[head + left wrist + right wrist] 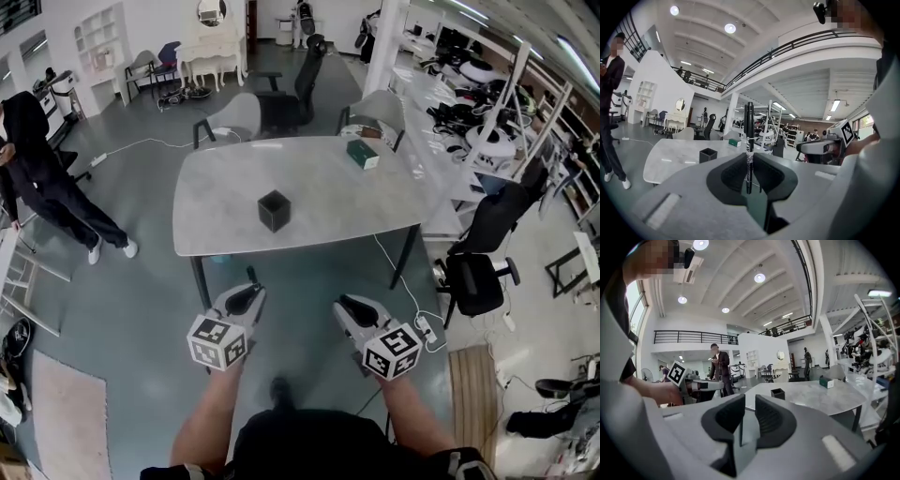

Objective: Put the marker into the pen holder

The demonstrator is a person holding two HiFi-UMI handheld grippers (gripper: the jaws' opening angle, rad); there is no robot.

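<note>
Short of the table (234,187), left gripper (749,157) clamps a black marker (749,133) upright, print unreadable; right gripper (749,405) jaws barely apart, empty.

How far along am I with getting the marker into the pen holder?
Done: the marker is picked up, clamped upright in the left claw. In hand: it is held short of the table's near edge, in the head view. Left: bring it over the black pen holder on the table and drop it in. The right claw is empty, its jaws a narrow gap apart.
</note>
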